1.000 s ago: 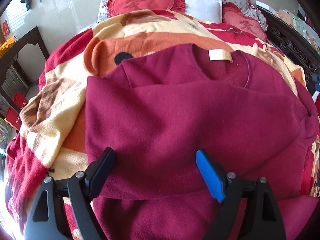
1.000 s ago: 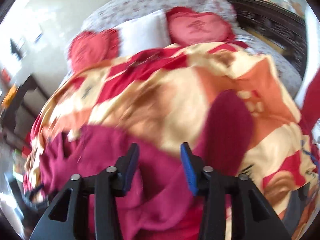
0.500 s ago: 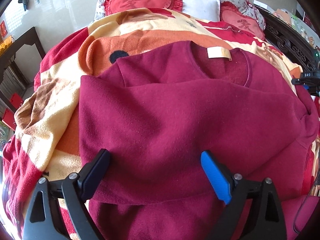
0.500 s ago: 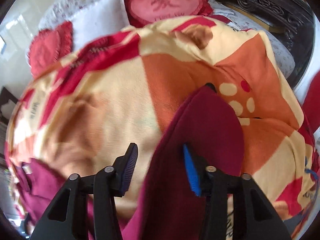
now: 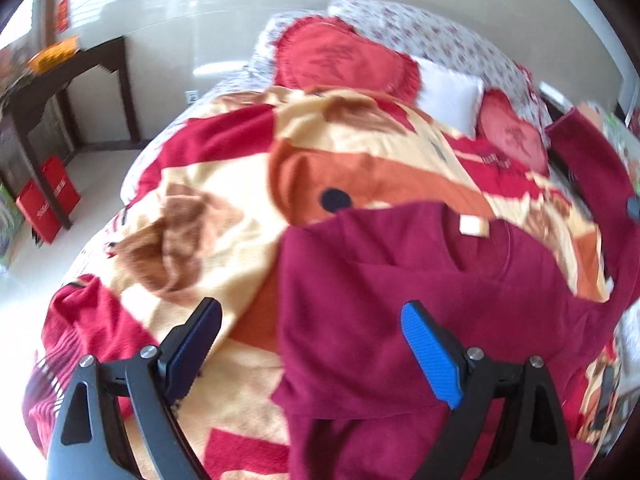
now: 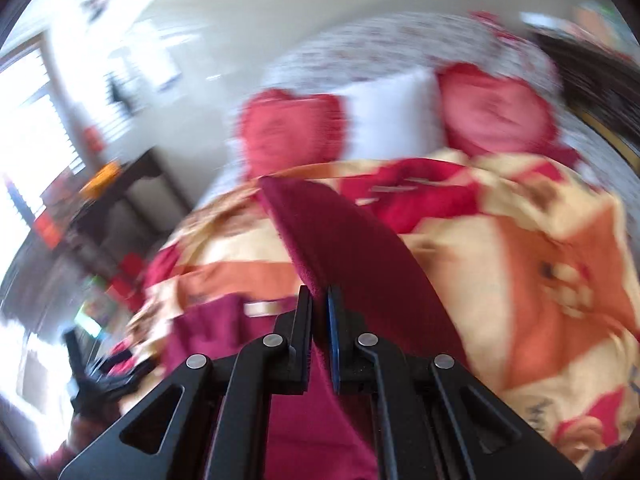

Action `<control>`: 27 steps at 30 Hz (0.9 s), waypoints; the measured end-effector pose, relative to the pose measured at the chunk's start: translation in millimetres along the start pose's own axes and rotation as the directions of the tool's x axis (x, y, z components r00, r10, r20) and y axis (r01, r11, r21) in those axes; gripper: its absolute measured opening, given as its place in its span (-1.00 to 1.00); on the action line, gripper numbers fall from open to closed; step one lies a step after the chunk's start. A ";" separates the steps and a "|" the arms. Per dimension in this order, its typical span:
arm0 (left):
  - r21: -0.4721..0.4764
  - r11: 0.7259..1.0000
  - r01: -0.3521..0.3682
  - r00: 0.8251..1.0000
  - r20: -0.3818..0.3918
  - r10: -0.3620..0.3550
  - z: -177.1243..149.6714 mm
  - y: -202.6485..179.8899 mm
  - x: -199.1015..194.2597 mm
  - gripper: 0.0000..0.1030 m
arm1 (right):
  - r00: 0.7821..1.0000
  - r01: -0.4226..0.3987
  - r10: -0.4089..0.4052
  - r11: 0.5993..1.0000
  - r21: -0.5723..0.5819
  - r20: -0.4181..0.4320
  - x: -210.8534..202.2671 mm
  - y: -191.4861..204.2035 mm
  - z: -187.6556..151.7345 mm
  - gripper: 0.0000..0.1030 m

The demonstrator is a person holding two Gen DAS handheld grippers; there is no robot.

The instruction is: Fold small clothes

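Note:
A dark red sweater [image 5: 400, 288] lies on the patterned blanket [image 5: 224, 216], its white neck label [image 5: 474, 226] facing up and one sleeve folded across the body. My left gripper [image 5: 312, 328] is open above the sweater's left edge and holds nothing. My right gripper [image 6: 320, 300] is shut on the sweater's other sleeve [image 6: 352, 248], which is lifted off the bed. That raised sleeve also shows in the left wrist view [image 5: 592, 176] at the right edge. The sweater body is low left in the right wrist view [image 6: 208, 332].
Two red heart cushions [image 5: 344, 56] and a white pillow [image 5: 448, 96] lie at the head of the bed. A dark wooden side table [image 5: 60, 92] stands left, with red bags [image 5: 44, 204] on the floor beneath it.
My right gripper has closed on the sleeve and lifted it up off the blanket. My left gripper has pulled back and swung left, still open.

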State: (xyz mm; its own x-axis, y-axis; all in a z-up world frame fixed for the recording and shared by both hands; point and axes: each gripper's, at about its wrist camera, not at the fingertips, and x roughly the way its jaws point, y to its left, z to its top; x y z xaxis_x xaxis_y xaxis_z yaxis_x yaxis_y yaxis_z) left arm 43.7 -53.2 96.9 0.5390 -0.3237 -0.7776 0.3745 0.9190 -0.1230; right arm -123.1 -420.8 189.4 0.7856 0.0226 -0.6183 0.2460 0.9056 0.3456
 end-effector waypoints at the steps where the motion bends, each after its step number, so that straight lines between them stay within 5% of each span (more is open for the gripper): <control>1: -0.021 1.000 0.002 1.000 0.000 -0.002 0.1 6.6 -1.6 0.84 | 0.999 -0.031 0.031 0.999 -0.026 -0.013 5.5 15.4 -4.3 -1.00; 5: -0.068 0.998 -0.004 1.000 -0.021 0.003 -5.2 25.6 0.9 0.84 | 0.976 -0.166 0.146 0.979 -0.117 -0.161 58.0 79.7 -54.1 -1.00; 7: -0.088 0.996 0.004 0.999 -0.040 -0.008 -8.9 30.7 5.7 0.84 | 0.946 -0.175 0.120 0.971 -0.165 -0.300 100.9 100.3 -92.1 -1.00; 9: -0.092 0.996 0.015 0.998 -0.055 -0.020 -11.7 30.0 8.4 0.83 | 0.888 -0.153 0.043 0.966 -0.207 -0.457 139.8 107.7 -128.2 -1.00; 10: -0.085 0.996 0.021 0.998 -0.055 -0.025 -13.3 27.5 8.4 0.83 | 0.878 -0.147 0.029 0.966 -0.212 -0.477 145.0 107.0 -136.0 -1.00; 15: -0.014 0.999 0.048 0.998 -0.046 -0.049 -11.6 1.9 14.9 0.83 | 0.915 -0.134 0.068 0.981 -0.141 -0.396 110.0 77.7 -129.0 -0.82; 19: 0.060 0.997 0.056 0.996 -0.071 -0.052 -11.3 -29.5 33.8 0.75 | 0.947 -0.051 0.019 0.994 -0.092 -0.320 72.1 43.7 -116.8 -0.73; 24: 0.183 0.981 0.070 0.987 -0.154 -0.042 -14.6 -68.2 67.9 0.08 | 0.964 0.010 0.004 0.999 0.050 -0.266 39.6 -4.0 -111.6 -0.72; 26: 0.206 0.976 0.068 0.985 -0.172 -0.032 -15.0 -75.6 74.4 -0.58 | 0.968 0.021 0.002 0.996 0.089 -0.252 31.9 -17.2 -111.2 -0.72; 27: 0.217 0.975 0.048 0.986 -0.164 -0.012 -14.6 -77.9 73.6 -0.60 | 0.969 0.030 -0.002 0.994 0.108 -0.246 27.8 -23.8 -111.3 -0.72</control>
State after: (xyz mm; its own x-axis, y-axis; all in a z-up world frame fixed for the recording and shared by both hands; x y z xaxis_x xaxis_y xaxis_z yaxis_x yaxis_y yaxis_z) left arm 43.1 -145.3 40.2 0.4030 -0.2934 -0.8669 0.5546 0.8318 -0.0237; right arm -170.3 -394.5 85.4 0.6215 0.1242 -0.7735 0.3292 0.8546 0.4017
